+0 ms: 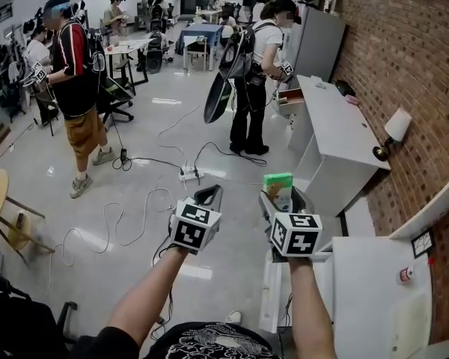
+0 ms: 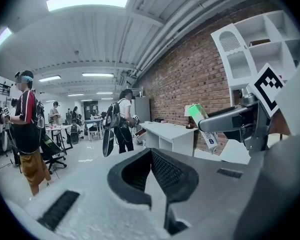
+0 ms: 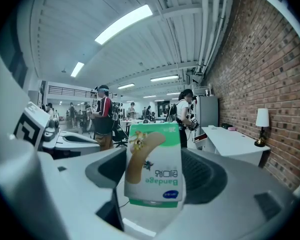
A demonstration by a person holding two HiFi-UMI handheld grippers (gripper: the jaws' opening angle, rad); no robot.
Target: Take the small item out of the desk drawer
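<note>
A small green and white bandage box (image 3: 155,166) stands upright between the jaws of my right gripper (image 3: 155,186), which is shut on it. In the head view the box (image 1: 278,183) sticks up above the right gripper (image 1: 283,197), held in the air left of the white desk (image 1: 374,298). From the left gripper view the box (image 2: 202,116) shows tilted in the right gripper (image 2: 225,121). My left gripper (image 1: 209,195) hovers beside it at the same height; its jaws (image 2: 157,176) meet with nothing between them. A white drawer (image 1: 272,294) stands out from the desk below my right arm.
Two people with grippers stand ahead: one in a red and black shirt (image 1: 75,73), one in a white shirt (image 1: 256,66) by a second white desk (image 1: 337,129) with an open drawer (image 1: 290,99). Cables (image 1: 146,200) lie on the floor. The brick wall (image 1: 411,58) is at right.
</note>
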